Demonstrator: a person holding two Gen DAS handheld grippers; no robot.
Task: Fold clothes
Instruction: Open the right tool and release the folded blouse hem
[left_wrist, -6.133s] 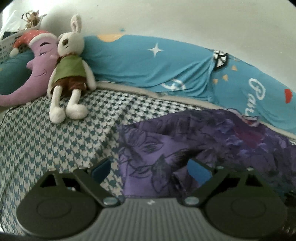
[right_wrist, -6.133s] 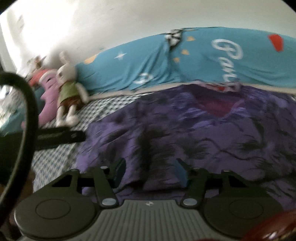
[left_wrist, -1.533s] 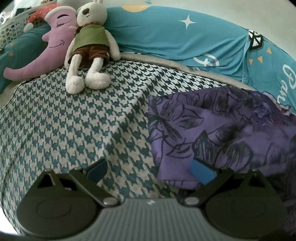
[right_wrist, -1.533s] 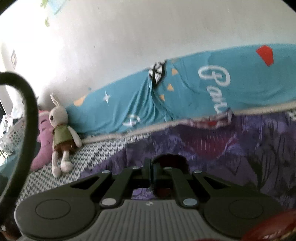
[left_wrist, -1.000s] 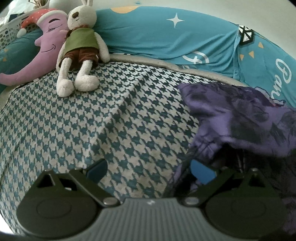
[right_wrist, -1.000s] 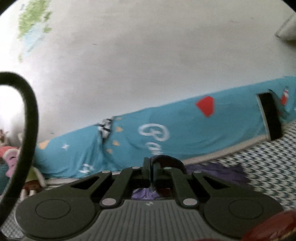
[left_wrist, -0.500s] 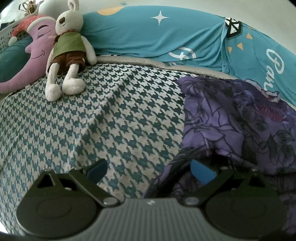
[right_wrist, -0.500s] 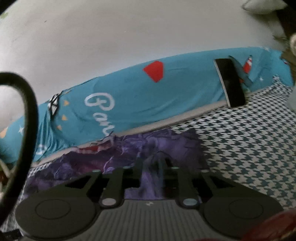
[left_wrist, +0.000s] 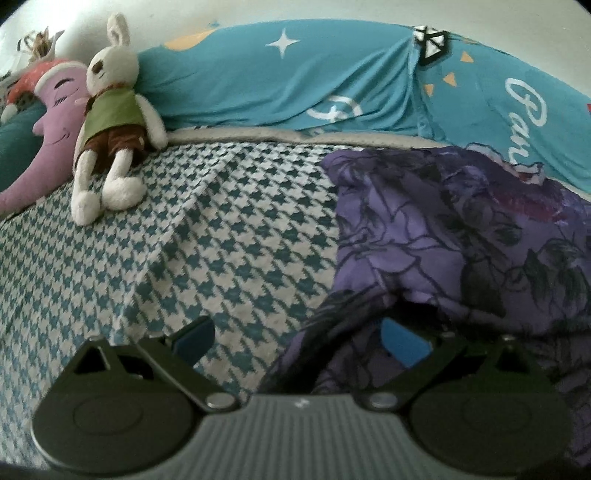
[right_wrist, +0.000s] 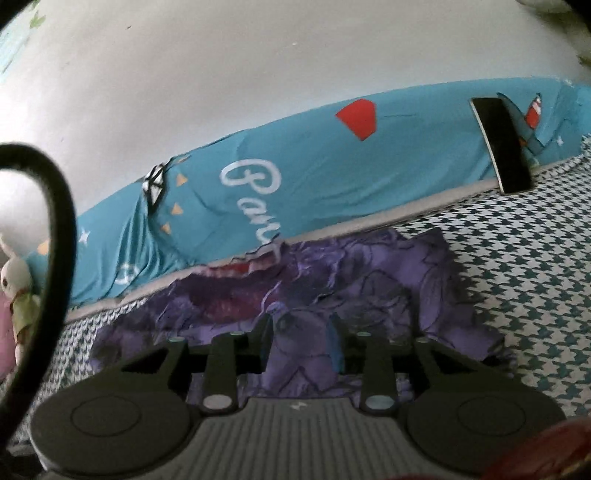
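A purple floral garment (left_wrist: 461, 240) lies doubled over on the houndstooth bed cover (left_wrist: 184, 240), filling the right half of the left wrist view. My left gripper (left_wrist: 299, 339) is open low over the cover, and the garment's near left edge reaches in beside its right blue pad (left_wrist: 404, 343). In the right wrist view the same garment (right_wrist: 388, 280) spreads below the teal bolster, with its right edge on the cover (right_wrist: 535, 277). My right gripper (right_wrist: 301, 343) hovers just above it, fingers a narrow gap apart with nothing clamped between them.
A white rabbit toy (left_wrist: 110, 122) and a purple moon pillow (left_wrist: 44, 147) lie at the back left. A teal printed bolster (right_wrist: 332, 166) runs along the wall, with a black flat object (right_wrist: 502, 147) leaning on it. A black cable (right_wrist: 62, 221) loops at the left.
My right gripper, shut on the garment a second ago, swung it over to the right, came down and opened. The left gripper stayed open and shifted slightly.
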